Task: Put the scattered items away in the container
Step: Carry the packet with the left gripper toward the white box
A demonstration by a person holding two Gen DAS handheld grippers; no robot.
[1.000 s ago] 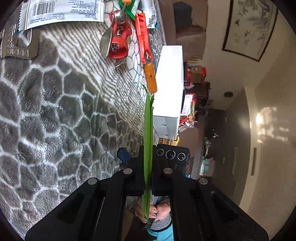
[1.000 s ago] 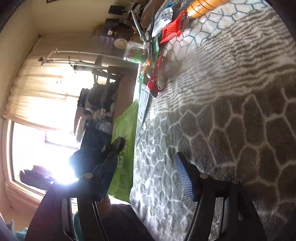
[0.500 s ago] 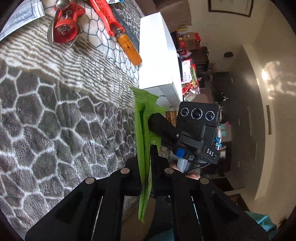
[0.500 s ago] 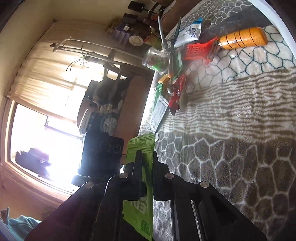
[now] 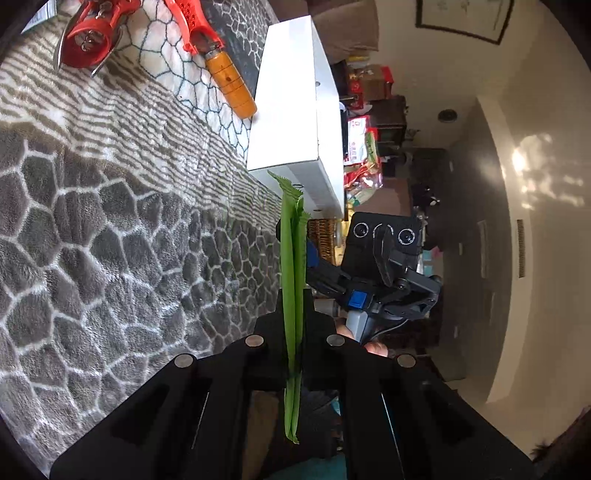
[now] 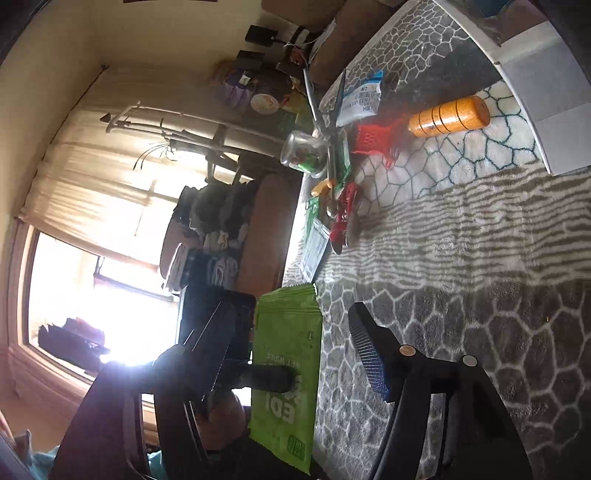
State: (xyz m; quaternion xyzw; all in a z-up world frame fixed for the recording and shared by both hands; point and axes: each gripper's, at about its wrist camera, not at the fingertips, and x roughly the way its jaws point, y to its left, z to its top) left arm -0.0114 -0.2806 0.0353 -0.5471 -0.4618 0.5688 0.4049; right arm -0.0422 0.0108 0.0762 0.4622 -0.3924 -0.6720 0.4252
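My left gripper (image 5: 294,325) is shut on a flat green wet-wipe packet (image 5: 293,280), seen edge-on and held above the patterned grey rug. In the right wrist view the same packet (image 6: 286,373) shows face-on between my spread fingers, pinched by the left gripper. My right gripper (image 6: 295,350) is open, its fingers on either side of the packet without touching it. The white box container (image 5: 295,110) stands on the rug beyond the packet; its corner shows in the right wrist view (image 6: 554,92).
On the rug lie a red tool with an orange wooden handle (image 5: 229,83), a red scoop-like tool (image 5: 94,35), a glass jar (image 6: 304,153), tongs and several sachets (image 6: 360,99). Room furniture stands beyond the rug edge.
My right gripper, which had closed on the packet half a second ago, has opened again. The left gripper keeps hold of the packet and has swung toward the white box.
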